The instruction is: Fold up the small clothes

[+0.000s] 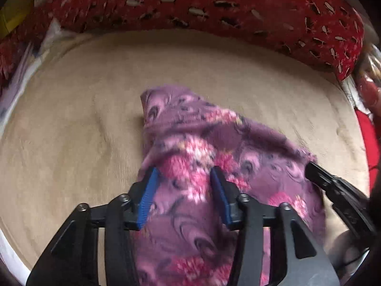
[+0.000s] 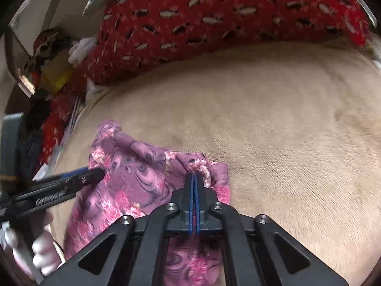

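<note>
Right wrist view has the right gripper [image 2: 194, 175] with its blue pads pressed flat together, pinching a bunched edge of the purple floral garment [image 2: 133, 174]. From that pinch the cloth spreads away toward the left gripper [image 2: 95, 175], whose dark fingers come in from the side and lie against the garment's far edge. A hand [image 2: 42, 255] in a pale glove grips that tool's handle below the cloth.

Left wrist view shows the left gripper [image 1: 184, 171] with its jaws well apart, blue pads [image 1: 148, 197] on either side of a band of the garment [image 1: 214, 157]; the fabric lies between and under them, and I cannot tell whether the pads touch it. The right gripper [image 1: 309, 166] meets the garment at its opposite edge. The cloth rises to a blunt peak beyond the jaws, blurred in places.

Around the garment on all sides lies a beige plush blanket [image 1: 83, 119]. Beyond the garment, along the blanket's far edge, sits a red patterned quilt [image 1: 214, 4] with pale and dark leaf shapes.
</note>
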Demonstrator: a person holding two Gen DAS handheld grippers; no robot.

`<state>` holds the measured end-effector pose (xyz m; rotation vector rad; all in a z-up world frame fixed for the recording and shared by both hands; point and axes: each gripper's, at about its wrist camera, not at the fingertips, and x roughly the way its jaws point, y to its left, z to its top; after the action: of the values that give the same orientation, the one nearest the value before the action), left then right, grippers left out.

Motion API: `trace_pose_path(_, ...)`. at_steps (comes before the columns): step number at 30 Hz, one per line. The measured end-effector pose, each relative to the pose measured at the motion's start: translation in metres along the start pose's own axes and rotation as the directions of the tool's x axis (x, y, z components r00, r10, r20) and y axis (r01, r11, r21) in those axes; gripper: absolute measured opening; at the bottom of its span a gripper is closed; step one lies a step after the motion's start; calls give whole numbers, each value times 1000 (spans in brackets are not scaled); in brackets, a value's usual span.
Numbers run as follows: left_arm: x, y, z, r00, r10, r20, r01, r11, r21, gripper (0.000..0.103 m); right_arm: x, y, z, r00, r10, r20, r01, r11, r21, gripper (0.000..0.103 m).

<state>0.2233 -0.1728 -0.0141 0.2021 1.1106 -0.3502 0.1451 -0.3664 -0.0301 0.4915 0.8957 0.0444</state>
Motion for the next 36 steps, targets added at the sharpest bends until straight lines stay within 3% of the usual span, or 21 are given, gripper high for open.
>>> trace_pose_path(3, -12, 10, -1, 999, -34, -30, 33, 999, -13, 48, -11, -7, 3, 1000, 29, 2, -29, 1000, 7, 0)
trace_pose_path(5, -28, 19, -7, 997, -75, -22, 74, 997, -34, 48, -32, -6, 1, 999, 26, 23, -26, 1000, 3, 10)
trace_pose_path(10, -49, 32, -54, 997, -83, -2, 83, 996, -41, 49, -70, 6, -27, 979, 202, 36, -199, 978, -68, 11)
trace_pose_path(12, -38, 26, -66, 998, -50, -36, 49, 999, -21, 53, -61, 13, -46, 987, 158, -20, -159, 980, -117, 10)
trace_pose_path(14, -35, 22, -73, 998, -31, -46, 31, 999, -12, 57, -36, 18, -63, 993, 19, -113, -40, 982, -187, 4)
trace_pose_path(17, -55, 25, -78, 998, -52, -45, 51, 998, -20, 56, -49, 20, -65, 996, -14, -83, -1, 984, -177, 7)
trace_pose_path(20, -75, 26, -97, 998, -64, -18, 64, 998, -12, 56, -74, 29, -70, 995, 62, -74, -74, 982, -172, 12)
trace_pose_path(23, -67, 20, -116, 997, -63, -49, 63, 998, -2, 57, -90, 43, -91, 988, 132, -77, -145, 966, -215, 15)
trace_pose_path(25, -60, 17, -124, 998, -42, -42, 43, 999, 6, 65, -79, 50, -108, 993, 48, -112, -77, 959, -272, 11)
trace_pose_path(26, -62, 18, -126, 998, -38, -40, 38, 999, 4, 66, -66, 49, -119, 989, -72, -129, 24, 940, -340, 10)
trace_pose_path(27, -66, 20, -127, 998, -38, -47, 38, 999, -5, 66, -63, 46, -125, 988, -85, -128, 34, 932, -360, 10)
trace_pose_path(29, -78, 25, -130, 997, -62, -47, 61, 998, -23, 65, -72, 37, -123, 992, -50, -115, 16, 959, -284, 10)
trace_pose_path(31, -90, 25, -140, 998, -60, -20, 60, 998, -1, 65, -91, 34, -124, 995, 10, -104, -33, 976, -216, 18)
trace_pose_path(34, -86, 19, -160, 998, -60, -28, 61, 998, 21, 65, -113, 42, -146, 992, 69, -108, -94, 963, -252, 18)
trace_pose_path(36, -67, 14, -171, 996, -41, -85, 44, 999, 33, 66, -108, 45, -166, 990, 26, -141, -68, 952, -299, 17)
